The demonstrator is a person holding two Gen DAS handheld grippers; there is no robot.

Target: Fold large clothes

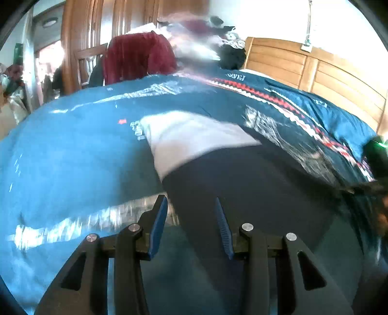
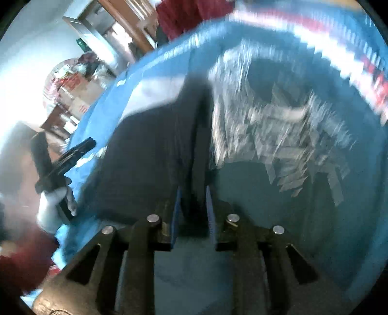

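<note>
Open blue bedspread (image 1: 72, 150) left of the garment (image 1: 242, 184); headboard (image 1: 315, 77) behind.

A bright bedroom spreads around my bed (image 1: 72, 150).

Its wooden headboard (image 1: 315, 77) stands at the bed's far end under a white, sunlit wall (image 1: 266, 17); beside the bed's far side a chair (image 1: 89, 63) draped in a red cloth (image 1: 138, 55) fronts wooden doors (image 1: 80, 29).

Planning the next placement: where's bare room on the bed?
Free: blue bedspread left of the dark garment, toward the red-draped chair. Crowded: clothes pile by the wooden headboard. The garment fills the middle, with the right gripper on it.
</note>
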